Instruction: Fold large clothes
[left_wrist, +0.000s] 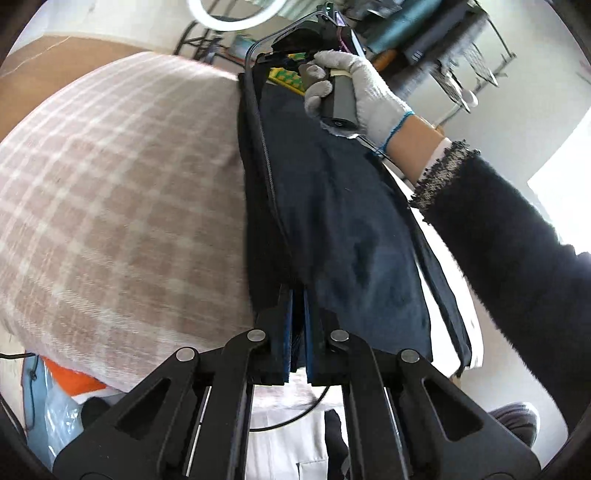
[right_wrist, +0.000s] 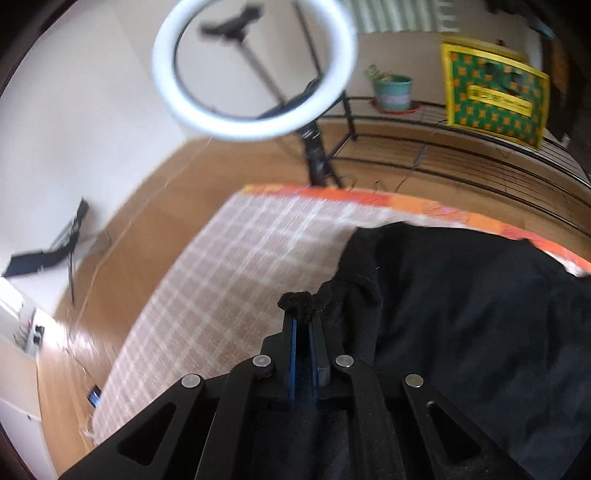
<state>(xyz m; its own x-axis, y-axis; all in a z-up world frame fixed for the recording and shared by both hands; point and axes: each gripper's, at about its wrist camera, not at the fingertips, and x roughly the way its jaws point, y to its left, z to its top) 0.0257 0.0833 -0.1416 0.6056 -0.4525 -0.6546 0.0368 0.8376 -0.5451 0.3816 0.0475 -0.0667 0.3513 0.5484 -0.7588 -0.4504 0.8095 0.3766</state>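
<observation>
Dark garment (left_wrist: 332, 221): navy-black cloth with a zip running along one edge, stretched taut between the two grippers above a checked blanket (left_wrist: 122, 206). In the right wrist view the same garment (right_wrist: 480, 314) lies spread over the right part of the blanket (right_wrist: 229, 280), reaching to its far edge.

Left gripper (left_wrist: 298, 317): jaws clenched on a folded edge of the garment, cloth passing between the blue-lined fingers.

Right gripper (right_wrist: 302, 325): jaws pinched tight on a bunched corner of the garment, a knot of cloth showing just past the fingertips. In the left wrist view it sits at the garment's far end, gripped by a hand (left_wrist: 354, 88) in a grey-white glove, forearm in a dark fuzzy sleeve (left_wrist: 498, 236).

Blanket: beige and white check, orange border (right_wrist: 369, 195) along the far edge, laid on a wooden floor (right_wrist: 147, 192).

Surroundings: ring light (right_wrist: 255, 66) on a stand; potted plant (right_wrist: 393, 88) and yellow-green patterned box (right_wrist: 495, 103) on a black wire rack (right_wrist: 443, 147).
</observation>
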